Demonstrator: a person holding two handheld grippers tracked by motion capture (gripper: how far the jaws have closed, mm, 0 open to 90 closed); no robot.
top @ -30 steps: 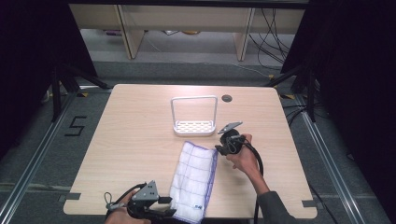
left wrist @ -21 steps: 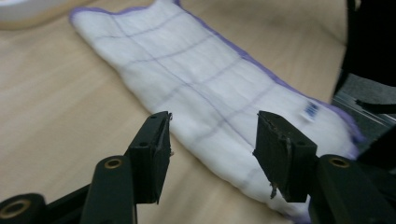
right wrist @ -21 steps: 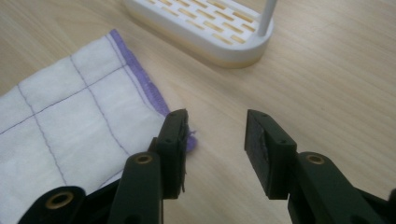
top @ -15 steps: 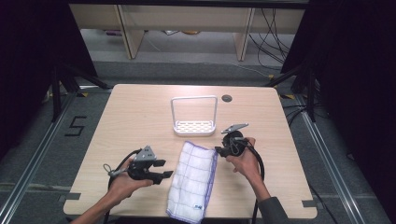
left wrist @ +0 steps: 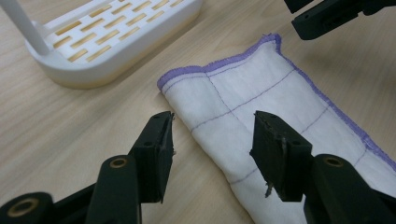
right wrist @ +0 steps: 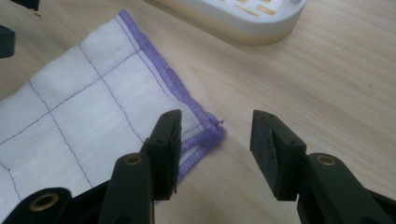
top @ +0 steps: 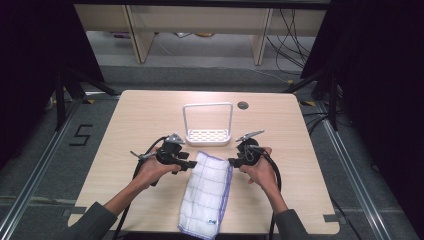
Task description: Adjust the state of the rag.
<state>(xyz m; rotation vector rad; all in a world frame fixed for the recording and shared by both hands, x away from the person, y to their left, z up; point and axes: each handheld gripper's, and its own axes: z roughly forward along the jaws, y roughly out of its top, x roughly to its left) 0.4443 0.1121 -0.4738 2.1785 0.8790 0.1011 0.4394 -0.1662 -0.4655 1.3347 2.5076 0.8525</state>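
Cloth [top: 206, 192] lay folded on the bench [top: 125, 125] in the high view, its small blue label unreadable; a floor marking [top: 81, 135] read "5". Left gripper view: left hand-held gripper [left wrist: 212, 140] gaped wide over its edge, beside a white rack [left wrist: 112, 37]. Right gripper view: right hand-held gripper [right wrist: 215, 140] gaped wide at a purple-hemmed corner.

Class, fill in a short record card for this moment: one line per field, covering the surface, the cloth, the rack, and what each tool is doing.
Surface: light wooden table
Cloth: folded white cloth with purple grid lines and hem, lying flat
Rack: white slotted rack with a hoop handle, beyond the cloth
Left tool: open, jaws straddling the cloth's edge near its far corner
Right tool: open, jaws straddling the cloth's other far corner
Grasp: cloth not yet pinched
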